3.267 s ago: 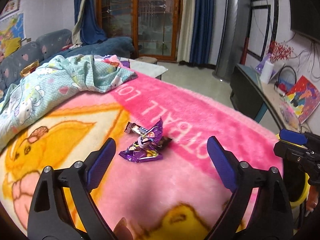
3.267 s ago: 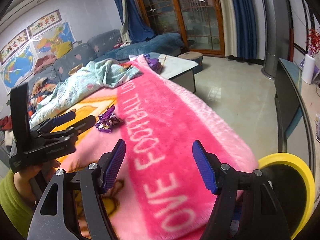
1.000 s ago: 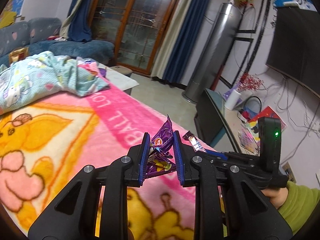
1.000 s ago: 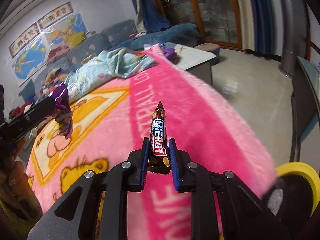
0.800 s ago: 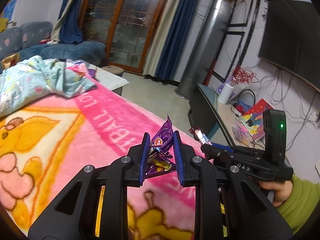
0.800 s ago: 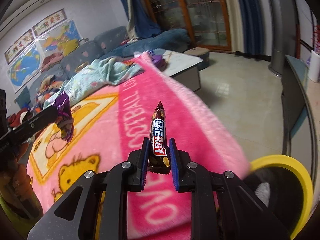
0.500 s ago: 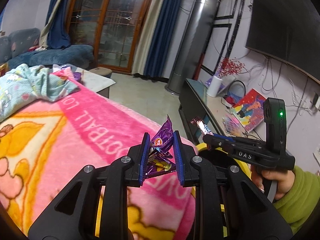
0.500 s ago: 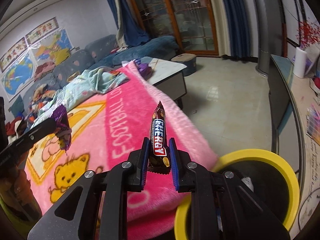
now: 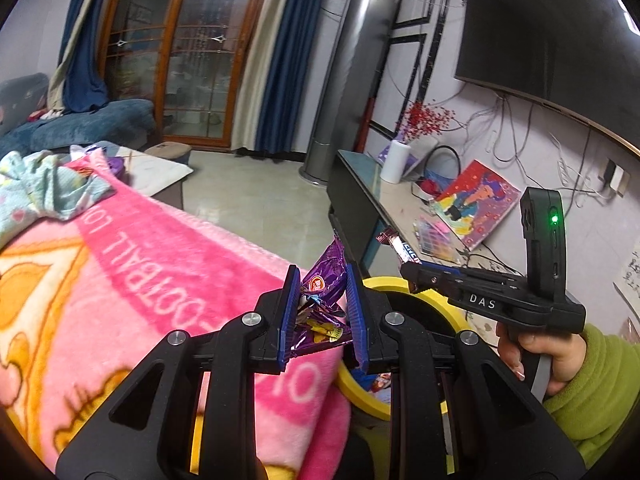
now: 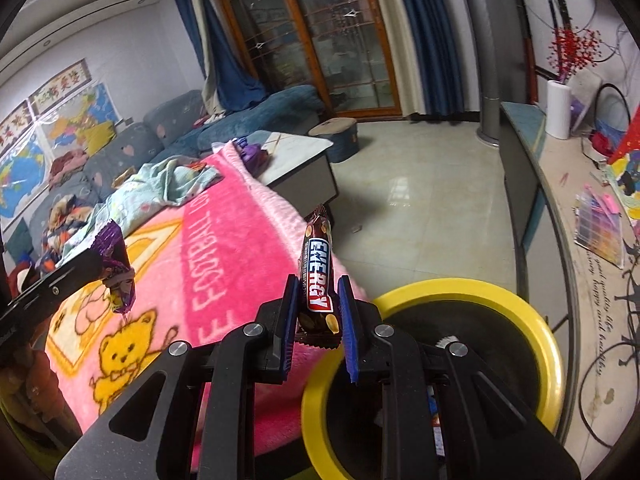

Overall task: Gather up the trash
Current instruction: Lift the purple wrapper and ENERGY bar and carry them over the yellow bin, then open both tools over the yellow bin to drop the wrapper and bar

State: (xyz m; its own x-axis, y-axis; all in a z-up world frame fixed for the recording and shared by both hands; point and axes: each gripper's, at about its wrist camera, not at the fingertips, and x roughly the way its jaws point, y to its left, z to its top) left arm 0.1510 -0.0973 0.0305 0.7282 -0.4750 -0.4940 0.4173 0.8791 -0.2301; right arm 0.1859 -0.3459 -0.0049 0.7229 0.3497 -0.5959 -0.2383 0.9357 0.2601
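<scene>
Crinkly purple wrapper (image 9: 322,280) pinched in left claw (image 9: 322,312), glossy bar wrapper (image 10: 318,276) in right claw (image 10: 317,320)

Pink blanket (image 10: 248,240) covers the surface; crumpled blue cloth (image 10: 168,184) lies on it

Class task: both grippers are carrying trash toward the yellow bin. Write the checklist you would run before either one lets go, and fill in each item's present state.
1. Left gripper clamped on the purple wrapper: ok.
2. Right gripper clamped on the energy bar wrapper: ok.
3. Yellow bin open, no lid: ok.
4. Right gripper over the bin mouth: not ok, it sits at the near rim.
5. Left gripper over the bin mouth: cannot tell; the pink blanket edge lies just below.
6. Grippers apart from each other: ok.
</scene>
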